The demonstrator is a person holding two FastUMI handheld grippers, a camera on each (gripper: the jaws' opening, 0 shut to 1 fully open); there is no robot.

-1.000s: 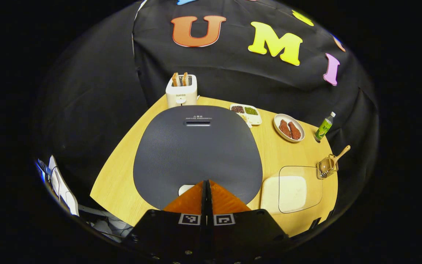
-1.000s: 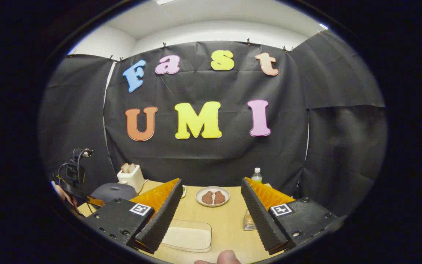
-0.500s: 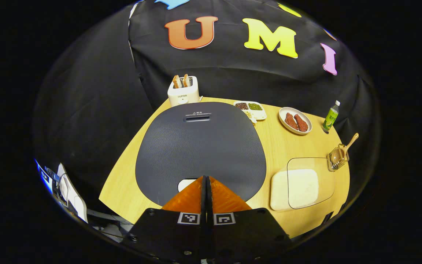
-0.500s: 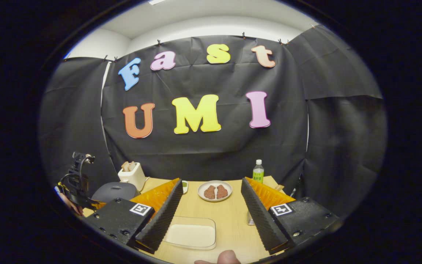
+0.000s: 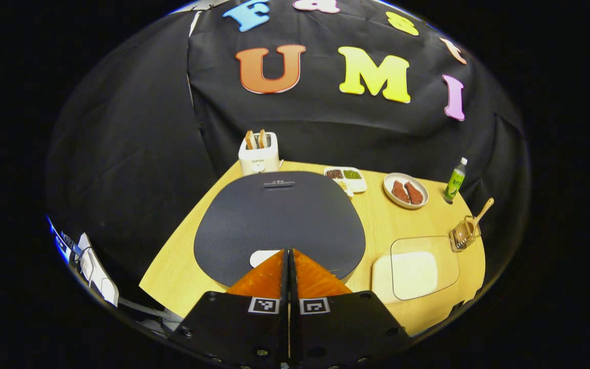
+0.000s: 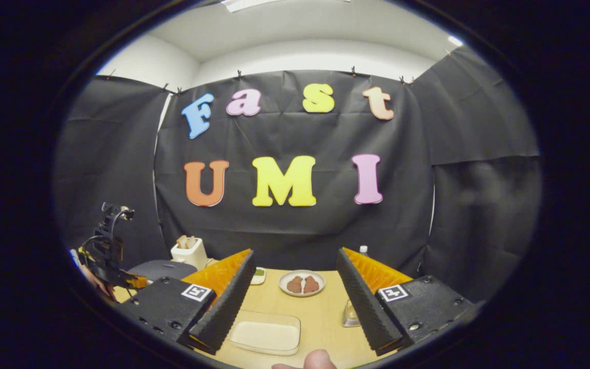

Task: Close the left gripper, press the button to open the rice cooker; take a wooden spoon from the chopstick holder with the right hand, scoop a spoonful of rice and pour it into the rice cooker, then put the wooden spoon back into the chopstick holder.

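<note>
The dark grey rice cooker (image 5: 279, 220) stands with its lid down in the left gripper view. My left gripper (image 5: 288, 252) is shut with nothing in it, its tips over the right edge of the white button (image 5: 261, 257); contact is unclear. At the right edge of the table, the wooden spoon (image 5: 482, 211) leans in the wire chopstick holder (image 5: 463, 234). A clear box of rice (image 5: 415, 266) lies in front of the holder. My right gripper (image 6: 294, 256) is open and empty above the rice box (image 6: 264, 333), with the chopstick holder (image 6: 350, 313) beside its right finger.
A white toaster (image 5: 259, 154) with bread stands behind the cooker. To its right are a divided tray of beans (image 5: 346, 177), a plate of meat (image 5: 405, 190) and a green bottle (image 5: 455, 179). The left gripper (image 6: 105, 256) and a hand show far left in the right gripper view.
The left gripper view has drawn back and tilted up, so the cooker looks smaller and lower; the lid stays down. The right gripper tipped down, then up again, still open.
</note>
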